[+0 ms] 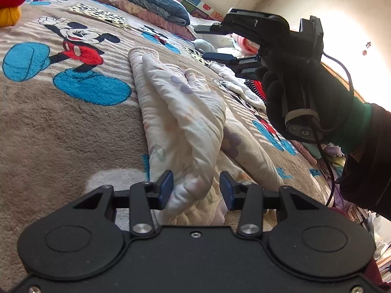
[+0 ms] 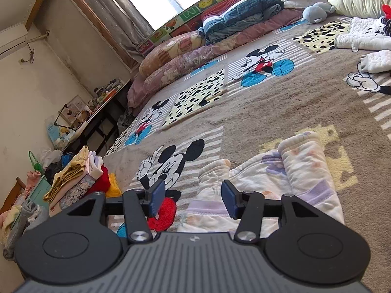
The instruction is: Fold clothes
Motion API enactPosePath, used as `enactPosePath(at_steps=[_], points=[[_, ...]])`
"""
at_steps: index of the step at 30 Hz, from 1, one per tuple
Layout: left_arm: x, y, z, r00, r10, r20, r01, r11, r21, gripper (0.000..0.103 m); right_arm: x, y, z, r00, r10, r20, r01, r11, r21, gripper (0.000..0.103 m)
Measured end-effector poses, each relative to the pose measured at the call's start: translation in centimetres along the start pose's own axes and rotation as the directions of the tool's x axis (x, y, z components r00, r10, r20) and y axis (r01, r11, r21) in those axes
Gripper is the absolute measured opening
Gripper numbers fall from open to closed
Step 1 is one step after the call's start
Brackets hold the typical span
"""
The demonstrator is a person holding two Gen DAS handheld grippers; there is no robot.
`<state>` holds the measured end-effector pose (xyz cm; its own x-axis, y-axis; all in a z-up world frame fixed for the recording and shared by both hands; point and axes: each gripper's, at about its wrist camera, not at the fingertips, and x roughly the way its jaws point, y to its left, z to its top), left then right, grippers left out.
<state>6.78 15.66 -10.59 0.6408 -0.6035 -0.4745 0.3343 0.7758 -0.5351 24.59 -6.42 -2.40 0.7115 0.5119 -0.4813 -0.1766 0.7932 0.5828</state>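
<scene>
A pale floral garment [image 1: 185,122] lies bunched lengthwise on the cartoon-print blanket [image 1: 48,127] of the bed. The left claw [image 1: 195,188] sits low at its near end, jaws apart around a fold of cloth. To the right, a black-gloved hand [image 1: 300,97] holds the right claw [image 1: 220,44] raised above the garment, tilted towards the far left, jaws apart and empty.
</scene>
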Motion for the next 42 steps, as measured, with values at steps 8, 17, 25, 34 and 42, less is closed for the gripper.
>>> enactPosePath(at_steps=[8, 17, 25, 34, 42], points=[[0.0, 0.2, 0.0, 1.000, -0.013, -0.008, 0.012, 1.000, -0.023, 0.042, 3.2, -0.8, -0.6, 0.991, -0.055, -0.120, 0.046, 0.996, -0.075, 0.052], [0.1, 0.4, 0.1, 1.000, -0.019, -0.017, 0.019, 0.999, -0.027, 0.042, 5.5, -1.2, -1.5, 0.977, -0.086, -0.197, 0.054, 0.985, -0.163, 0.021], [0.3, 0.6, 0.2, 0.999, -0.026, -0.030, 0.025, 0.999, -0.037, 0.042, 2.0, -0.2, -0.3, 0.999, -0.031, -0.042, 0.021, 0.975, -0.221, 0.014], [0.1, 0.9, 0.1, 0.998, -0.048, -0.037, 0.045, 0.996, -0.073, 0.042, 5.1, -1.0, -0.7, 0.990, -0.108, -0.089, 0.084, 0.968, -0.238, 0.014], [-0.2, -0.7, 0.0, 1.000, 0.002, -0.024, -0.001, 0.999, 0.047, 0.054, 1.3, 0.3, -0.5, 0.999, -0.036, -0.013, 0.031, 0.964, -0.263, 0.034]])
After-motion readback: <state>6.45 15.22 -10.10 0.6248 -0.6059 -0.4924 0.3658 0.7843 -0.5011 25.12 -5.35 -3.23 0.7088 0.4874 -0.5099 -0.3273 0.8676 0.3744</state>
